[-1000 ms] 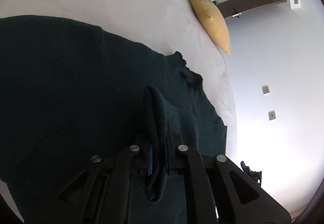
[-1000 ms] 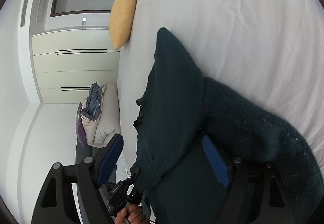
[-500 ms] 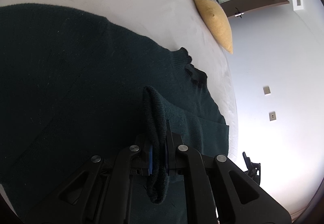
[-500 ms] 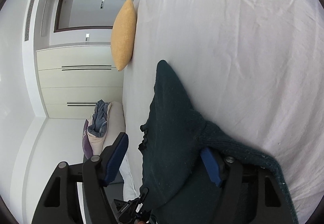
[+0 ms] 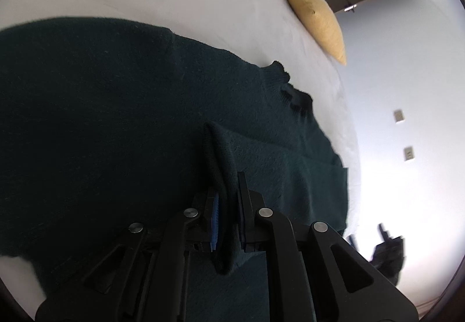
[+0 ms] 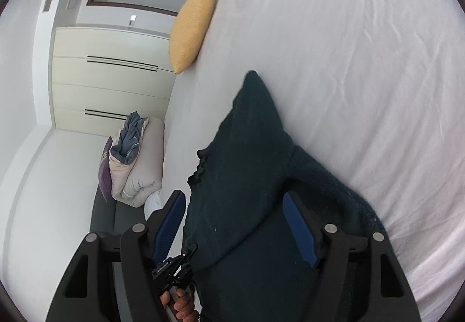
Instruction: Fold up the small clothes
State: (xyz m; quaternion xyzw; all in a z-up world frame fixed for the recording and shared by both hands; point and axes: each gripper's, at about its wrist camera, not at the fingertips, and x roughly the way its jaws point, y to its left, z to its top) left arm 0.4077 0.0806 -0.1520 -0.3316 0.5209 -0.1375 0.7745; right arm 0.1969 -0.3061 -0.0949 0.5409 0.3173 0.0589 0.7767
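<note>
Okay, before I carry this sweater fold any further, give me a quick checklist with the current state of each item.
1. Left gripper has a firm hold: ok, its blue pads are shut on a bunched edge of the dark green sweater.
2. Right gripper has a hold: not ok, its jaws stand wide open with sweater fabric lying between them, not pinched.
3. Sweater lies on the white bed sheet: ok, though part lies near the bed edge.
4. Landing area free: ok, bare sheet beyond the sweater; the yellow pillow sits apart from it.
5. Fold edges aligned: cannot tell, much of the sweater is out of view.
</note>
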